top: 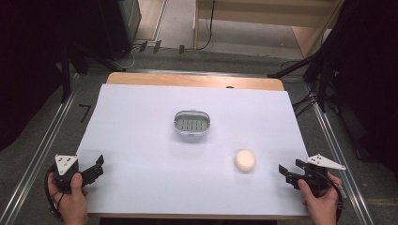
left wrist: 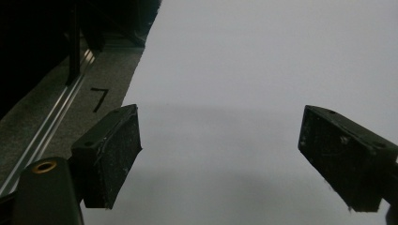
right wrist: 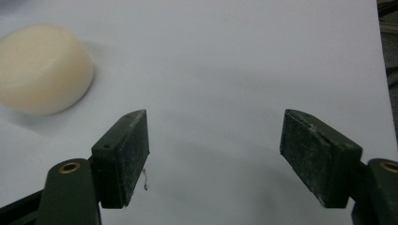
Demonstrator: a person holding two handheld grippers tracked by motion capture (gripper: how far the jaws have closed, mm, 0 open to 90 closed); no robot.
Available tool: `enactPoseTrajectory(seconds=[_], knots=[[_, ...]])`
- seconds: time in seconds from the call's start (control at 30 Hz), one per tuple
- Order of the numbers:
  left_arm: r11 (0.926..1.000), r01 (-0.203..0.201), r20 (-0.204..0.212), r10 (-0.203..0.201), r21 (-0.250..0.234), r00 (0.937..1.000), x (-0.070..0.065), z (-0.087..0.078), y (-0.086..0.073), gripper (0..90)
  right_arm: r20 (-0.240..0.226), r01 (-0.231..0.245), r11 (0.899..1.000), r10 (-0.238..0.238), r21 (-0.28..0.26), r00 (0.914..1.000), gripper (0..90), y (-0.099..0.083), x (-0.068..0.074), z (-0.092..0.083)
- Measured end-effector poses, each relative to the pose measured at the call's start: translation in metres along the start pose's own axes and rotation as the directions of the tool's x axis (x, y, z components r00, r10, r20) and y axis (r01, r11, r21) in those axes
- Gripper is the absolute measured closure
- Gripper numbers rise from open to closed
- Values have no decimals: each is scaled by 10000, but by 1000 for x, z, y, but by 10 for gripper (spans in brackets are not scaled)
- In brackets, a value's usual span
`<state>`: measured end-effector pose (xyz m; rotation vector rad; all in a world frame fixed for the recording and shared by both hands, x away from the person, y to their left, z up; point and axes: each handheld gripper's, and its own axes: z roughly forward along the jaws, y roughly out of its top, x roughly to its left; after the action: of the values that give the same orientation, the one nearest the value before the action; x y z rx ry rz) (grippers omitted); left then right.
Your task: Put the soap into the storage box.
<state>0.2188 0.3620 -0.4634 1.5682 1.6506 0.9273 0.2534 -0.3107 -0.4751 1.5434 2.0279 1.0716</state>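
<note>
Grippers sit at the two near corners of the tabletop [top: 141,122], which is covered by a white sheet. At the left, a hand [top: 71,199] holds the left gripper [top: 96,168] just over the sheet's near left edge, its fingers [left wrist: 110,157] spread wide with nothing between them. Near the middle of the sheet stands a small grey dish [top: 192,124] with a slotted floor. To the right of it and nearer the person lies a round cream-coloured soap bar [top: 244,161], well apart from the dish. At the far right, another hand [top: 321,201] holds the right gripper [top: 287,174], fingers [right wrist: 123,157] likewise released and empty, the soap bar lying near them, ahead and to their left in the right gripper view
</note>
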Motion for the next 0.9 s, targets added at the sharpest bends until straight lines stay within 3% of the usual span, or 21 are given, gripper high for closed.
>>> enactPoseTrajectory(seconds=[0.17,0.3,0.57,0.6,0.77,0.9], knots=[[10000,26,30,-26,-20,10000,1,0,0,143,57,307,9995,-307,-19,9995,314,4,5,-2],[10000,28,34,-28,-16,10000,1,0,0,142,-340,569,9982,-563,178,9978,337,7,7,-4],[10000,18,32,-18,-4,10000,1,0,0,142,-620,1149,9909,-1107,697,9919,299,12,12,-1],[10000,19,24,-19,-3,10000,1,0,0,143,-673,1268,9873,-1207,951,9904,293,13,15,0],[10000,18,2,-18,-4,10000,0,0,0,142,-779,1243,9820,-1141,1424,9904,292,17,20,3],[10000,-5,2,5,-2,10000,0,0,0,142,-1143,1449,9689,-1237,2007,9857,213,22,24,5]])
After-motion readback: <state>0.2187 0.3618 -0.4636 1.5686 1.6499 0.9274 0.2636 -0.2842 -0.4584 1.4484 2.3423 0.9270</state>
